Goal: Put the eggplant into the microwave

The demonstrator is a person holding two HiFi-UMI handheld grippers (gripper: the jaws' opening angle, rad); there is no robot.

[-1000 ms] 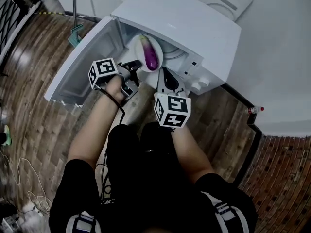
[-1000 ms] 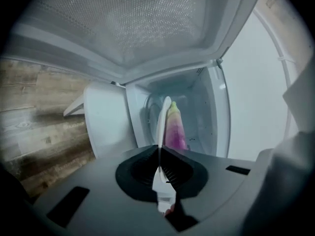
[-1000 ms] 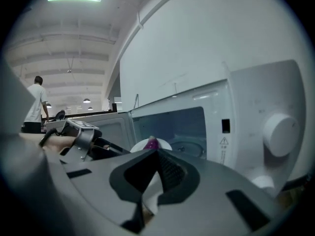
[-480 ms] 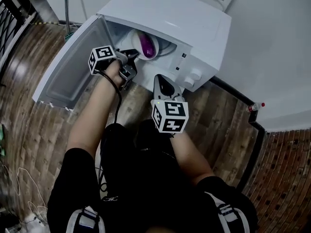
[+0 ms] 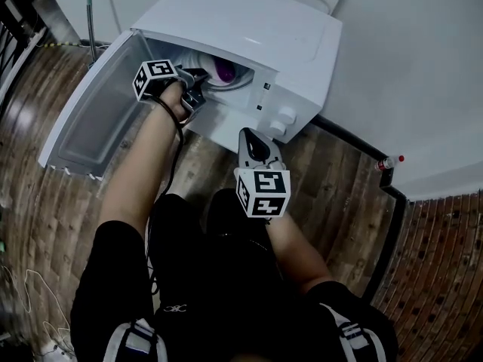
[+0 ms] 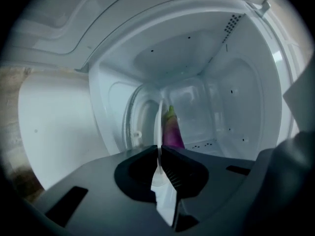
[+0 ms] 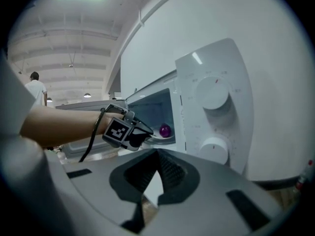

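Note:
A purple eggplant with a green stem lies on a white plate inside the open white microwave. My left gripper is shut on the plate's near rim, at the mouth of the cavity. In the left gripper view the plate shows edge-on between the jaws, with the eggplant just behind it. My right gripper is shut on nothing, below the control panel. In the right gripper view, the eggplant and left gripper lie ahead of the right gripper.
The microwave door hangs open to the left. Two round knobs are on the panel at right. A small red-capped bottle stands by the white wall. Cables lie on the wood floor. A person stands far off.
The left gripper has carried the plate with the eggplant deeper into the microwave cavity. The right gripper has drawn back from the opening and sunk a little.

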